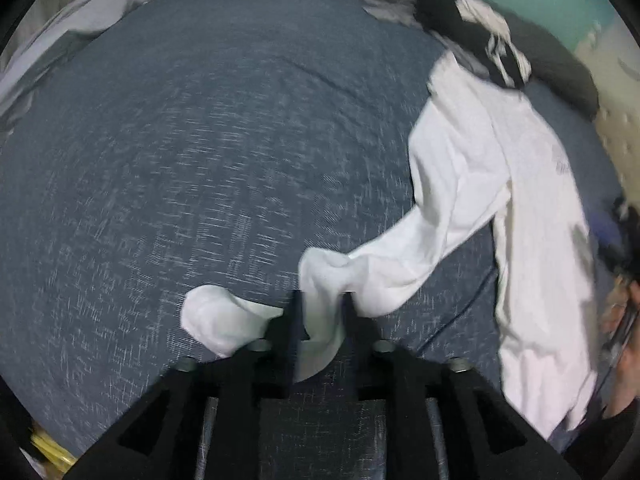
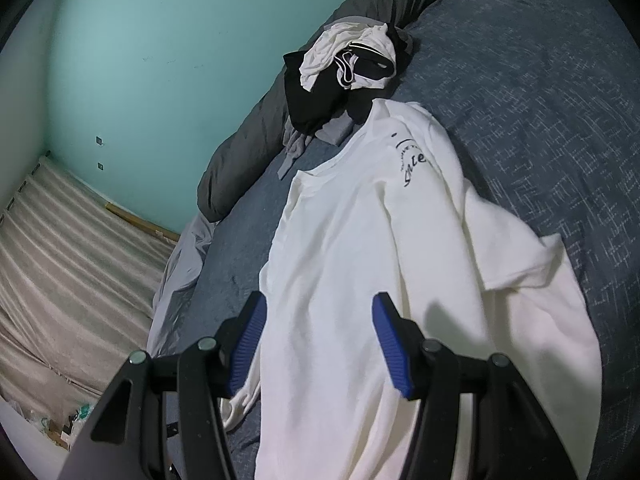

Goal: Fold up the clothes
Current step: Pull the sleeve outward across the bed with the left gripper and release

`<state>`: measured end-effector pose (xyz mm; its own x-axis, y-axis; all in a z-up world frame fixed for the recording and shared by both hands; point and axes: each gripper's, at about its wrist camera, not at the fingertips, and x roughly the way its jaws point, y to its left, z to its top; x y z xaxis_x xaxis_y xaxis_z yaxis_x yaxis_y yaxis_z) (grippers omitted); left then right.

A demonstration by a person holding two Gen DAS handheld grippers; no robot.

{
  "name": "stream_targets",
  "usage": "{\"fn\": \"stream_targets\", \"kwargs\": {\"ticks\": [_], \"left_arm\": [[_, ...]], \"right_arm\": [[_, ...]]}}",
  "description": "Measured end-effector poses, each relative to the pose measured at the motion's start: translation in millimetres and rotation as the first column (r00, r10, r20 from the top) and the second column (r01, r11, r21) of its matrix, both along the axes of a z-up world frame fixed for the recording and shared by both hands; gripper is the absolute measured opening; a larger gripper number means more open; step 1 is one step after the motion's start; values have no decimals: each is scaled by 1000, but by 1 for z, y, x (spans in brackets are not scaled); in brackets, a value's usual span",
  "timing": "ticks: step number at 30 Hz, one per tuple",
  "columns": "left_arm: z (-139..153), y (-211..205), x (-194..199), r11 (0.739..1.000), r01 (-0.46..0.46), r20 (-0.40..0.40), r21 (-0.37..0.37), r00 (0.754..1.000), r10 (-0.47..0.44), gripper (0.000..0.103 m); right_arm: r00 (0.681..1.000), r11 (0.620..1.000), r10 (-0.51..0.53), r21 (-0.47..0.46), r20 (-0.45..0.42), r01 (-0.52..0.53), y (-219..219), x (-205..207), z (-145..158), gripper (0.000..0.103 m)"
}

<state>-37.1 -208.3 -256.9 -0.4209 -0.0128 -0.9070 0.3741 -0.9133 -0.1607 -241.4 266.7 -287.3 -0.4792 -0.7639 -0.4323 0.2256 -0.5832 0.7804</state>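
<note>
White fabric dominates both views: a long-sleeved white shirt (image 2: 360, 264) lies spread on a bed with a blue-grey flecked cover (image 2: 540, 120), its collar towards a heap of black and white clothes (image 2: 344, 68) piled against a dark grey rolled duvet (image 2: 248, 136).

In the left wrist view the shirt's sleeve (image 1: 400, 256) stretches out from the body across the cover, and its cuff end passes between the fingers of the left gripper (image 1: 322, 304). Those fingers stand partly apart with the cloth in the gap; the blur hides whether they press on it, so whether the sleeve is held cannot be told.

The right gripper (image 2: 320, 320) hovers over the lower half of the shirt, its blue-padded fingers (image 2: 390, 344) wide apart, with nothing clamped between them.

At the right edge of the left wrist view a person's hand (image 1: 624, 344) shows. A turquoise wall (image 2: 160, 60) stands behind the bed.
</note>
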Motion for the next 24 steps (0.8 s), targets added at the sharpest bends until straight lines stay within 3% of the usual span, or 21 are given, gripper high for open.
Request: {"fn": "stream_targets", "kwargs": {"ticks": [4, 7, 11, 16, 20, 24], "left_arm": [[18, -19, 12, 998, -55, -56, 3, 997, 56, 37], [10, -30, 4, 997, -73, -29, -38, 997, 72, 37], [-12, -41, -6, 996, -84, 30, -40, 996, 85, 37], [-41, -23, -15, 1000, -25, 90, 13, 996, 23, 39], [-45, 2, -15, 999, 42, 102, -10, 994, -41, 51], [-55, 21, -16, 993, 107, 142, -57, 985, -98, 53]], "right_arm": [[1000, 1000, 0, 0, 6, 0, 0, 0, -2, 56], [1000, 1000, 0, 1, 10, 0, -1, 0, -3, 56], [1000, 1000, 0, 3, 12, 0, -1, 0, -4, 56], [1000, 1000, -6, 3, 19, 6, 0, -3, -7, 56], [1000, 1000, -11, 1, 28, 11, 2, -4, -10, 56], [999, 1000, -9, 1, 30, 9, 0, -3, -10, 56]]}}
